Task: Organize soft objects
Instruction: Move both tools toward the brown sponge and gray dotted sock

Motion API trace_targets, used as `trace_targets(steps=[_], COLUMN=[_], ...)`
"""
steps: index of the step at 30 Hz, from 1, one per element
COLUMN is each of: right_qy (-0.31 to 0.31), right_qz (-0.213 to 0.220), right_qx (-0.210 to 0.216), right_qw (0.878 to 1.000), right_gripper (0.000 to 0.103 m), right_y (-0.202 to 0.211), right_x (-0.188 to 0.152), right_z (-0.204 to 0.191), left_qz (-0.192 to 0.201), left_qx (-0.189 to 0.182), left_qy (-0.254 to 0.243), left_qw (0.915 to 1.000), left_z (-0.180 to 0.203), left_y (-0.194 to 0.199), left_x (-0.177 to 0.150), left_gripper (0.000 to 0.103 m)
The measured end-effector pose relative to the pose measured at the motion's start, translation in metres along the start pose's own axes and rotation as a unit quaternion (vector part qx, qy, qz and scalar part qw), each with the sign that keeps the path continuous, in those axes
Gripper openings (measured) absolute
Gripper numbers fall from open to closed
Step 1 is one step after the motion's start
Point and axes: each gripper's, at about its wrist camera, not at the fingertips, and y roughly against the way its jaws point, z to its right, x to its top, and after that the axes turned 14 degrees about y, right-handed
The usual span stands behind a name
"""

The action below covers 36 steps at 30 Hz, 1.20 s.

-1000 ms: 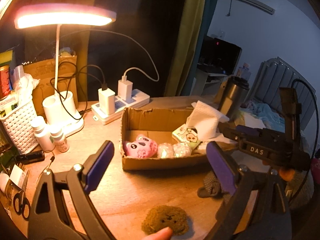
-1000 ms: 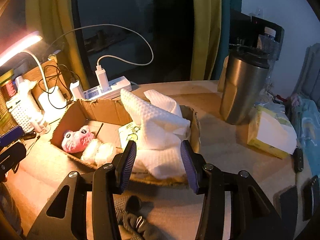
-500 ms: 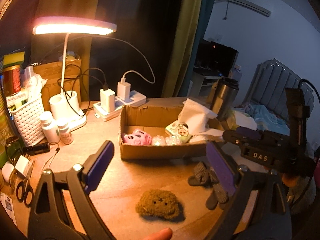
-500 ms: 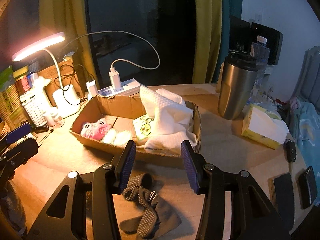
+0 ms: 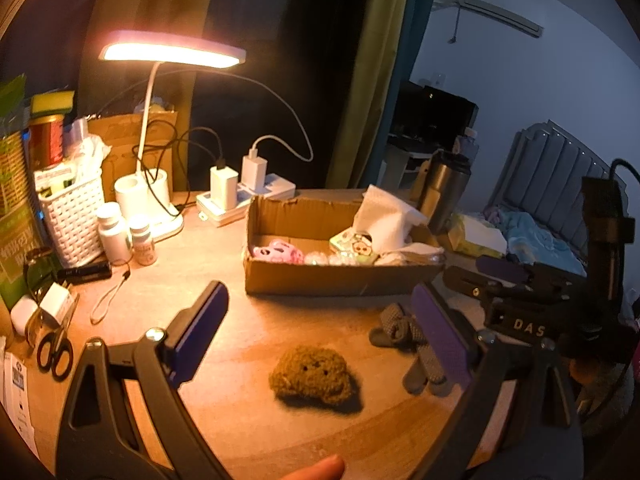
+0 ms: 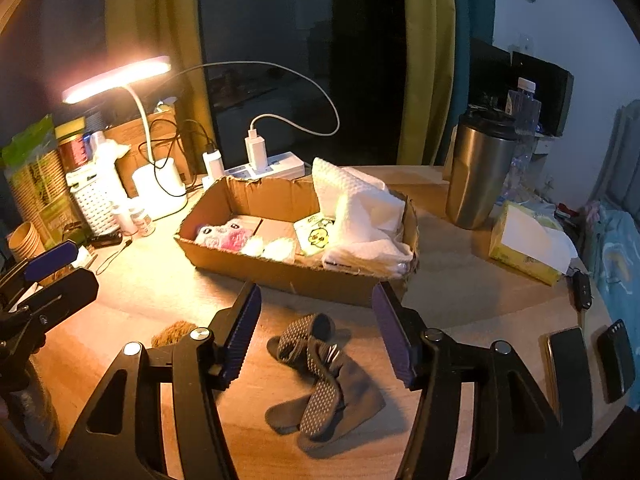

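A brown fuzzy toy lies on the wooden table just below my left gripper, which stands wide open and holds nothing. A grey pair of socks lies on the table under my right gripper. Its jaws are opening, and nothing is pressed between the pads. Behind both stands a cardboard box that holds a pink plush, two pale fluffy balls, a small printed pack and a white towel. The brown toy shows at the left in the right wrist view.
A lit desk lamp, a power strip with chargers, a white basket, pill bottles and scissors crowd the left. A steel tumbler, a tissue box and two phones lie at the right.
Both grippers have drawn back from the box, so it looks smaller and the socks and the brown toy show fully. The right jaws stand wider than before.
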Motion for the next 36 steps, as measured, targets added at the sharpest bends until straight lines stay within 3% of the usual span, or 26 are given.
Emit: trace_targets(steps=[19,36], right_qy=[-0.006,-0.02], right_qz=[-0.025,-0.07], right_qx=[0.021,0.054], right_qw=[0.999,0.996], right_gripper=[0.062,0.063], right_y=[-0.003,-0.064], right_x=[-0.053,-0.067], right_z=[-0.016,-0.004], left_qz=[-0.043,-0.11], left_qx=[0.034,0.069], left_qy=[0.008,-0.011], left_qw=[0.9985,0.9915], left_z=[-0.013,-0.016], left_y=[-0.002,-0.064], left_x=[-0.051,-0.069], left_gripper=[0.094,0.094])
